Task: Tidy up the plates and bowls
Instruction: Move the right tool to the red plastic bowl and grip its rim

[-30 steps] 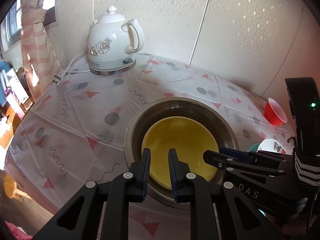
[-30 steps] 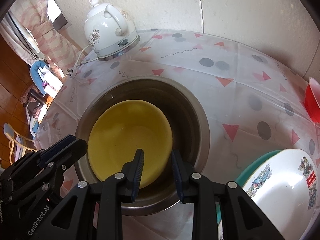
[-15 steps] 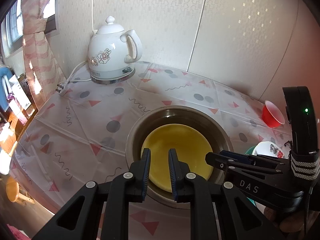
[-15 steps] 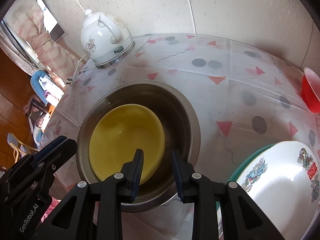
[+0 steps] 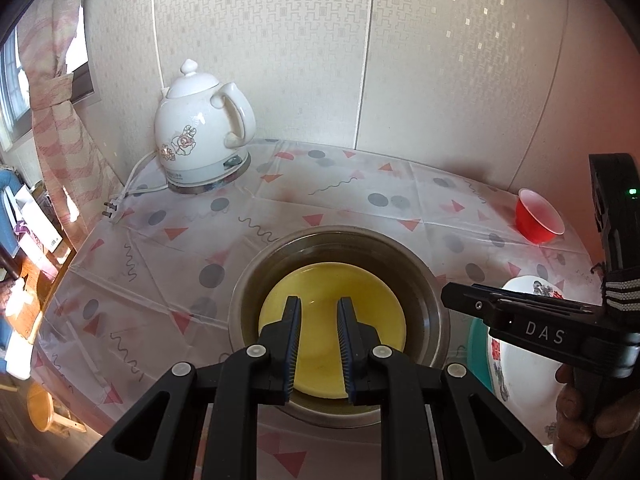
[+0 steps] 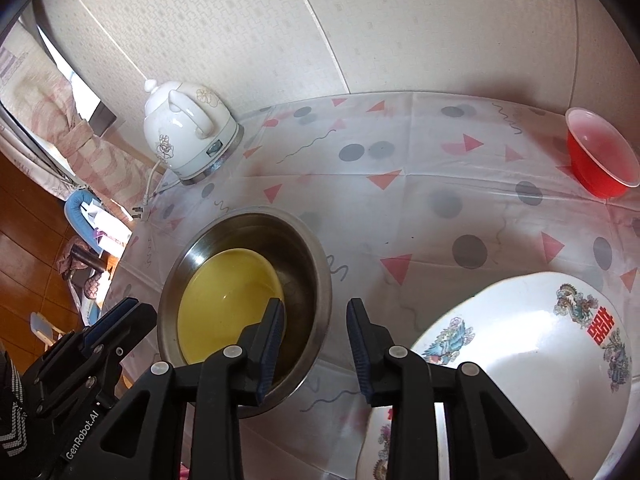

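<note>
"DAS" stands in pale letters on the right gripper (image 5: 476, 305). "GenRobot.AI" runs along the left gripper (image 6: 120, 316). A red double-happiness character 囍 sits on the white decorated plate (image 6: 532, 344).

Yellow bowl (image 5: 332, 320) nested in steel bowl (image 5: 432, 292), white plate (image 6: 540, 344) beside

Your left gripper (image 5: 318, 344) black with blue-edged pads and silver screws, right gripper (image 6: 316, 344) alike, "GenRobot.AI" lettering beside it, striped strap.
</note>
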A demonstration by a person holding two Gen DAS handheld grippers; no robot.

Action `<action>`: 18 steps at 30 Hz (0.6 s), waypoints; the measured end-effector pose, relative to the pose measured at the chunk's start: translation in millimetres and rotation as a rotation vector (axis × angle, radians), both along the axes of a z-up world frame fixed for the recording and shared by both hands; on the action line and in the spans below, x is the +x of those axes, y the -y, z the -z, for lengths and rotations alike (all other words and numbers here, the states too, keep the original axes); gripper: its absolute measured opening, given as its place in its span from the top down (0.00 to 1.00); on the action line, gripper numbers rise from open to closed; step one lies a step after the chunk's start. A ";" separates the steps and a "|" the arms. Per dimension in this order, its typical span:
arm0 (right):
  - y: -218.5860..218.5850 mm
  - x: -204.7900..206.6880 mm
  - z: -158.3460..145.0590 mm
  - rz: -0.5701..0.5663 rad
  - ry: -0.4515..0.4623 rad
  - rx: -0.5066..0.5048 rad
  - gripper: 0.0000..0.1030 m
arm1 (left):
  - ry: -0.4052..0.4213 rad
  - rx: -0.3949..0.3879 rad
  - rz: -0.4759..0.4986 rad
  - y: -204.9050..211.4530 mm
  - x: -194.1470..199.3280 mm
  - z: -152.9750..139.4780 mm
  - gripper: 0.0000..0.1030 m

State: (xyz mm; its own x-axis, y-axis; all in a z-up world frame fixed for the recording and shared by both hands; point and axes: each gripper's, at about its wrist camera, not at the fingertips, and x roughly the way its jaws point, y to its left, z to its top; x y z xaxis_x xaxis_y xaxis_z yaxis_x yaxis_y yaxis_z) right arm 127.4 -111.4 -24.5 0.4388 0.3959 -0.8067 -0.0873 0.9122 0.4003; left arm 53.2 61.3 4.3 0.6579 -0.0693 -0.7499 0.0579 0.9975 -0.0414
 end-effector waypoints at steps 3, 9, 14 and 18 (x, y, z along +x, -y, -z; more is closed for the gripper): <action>17.3 -0.3 0.0 0.042 -0.005 0.014 0.67 | 0.007 0.026 0.026 12.1 3.0 -1.8 0.83; 55.1 -3.3 -2.0 0.134 -0.003 0.036 0.67 | 0.022 0.080 0.092 40.7 7.1 -5.0 0.83; 90.3 -7.5 -4.7 0.216 0.007 0.051 0.66 | 0.034 0.114 0.150 66.0 12.2 -9.1 0.82; 118.2 -11.4 -4.8 0.282 0.009 0.060 0.66 | 0.047 0.138 0.191 85.5 17.3 -13.2 0.82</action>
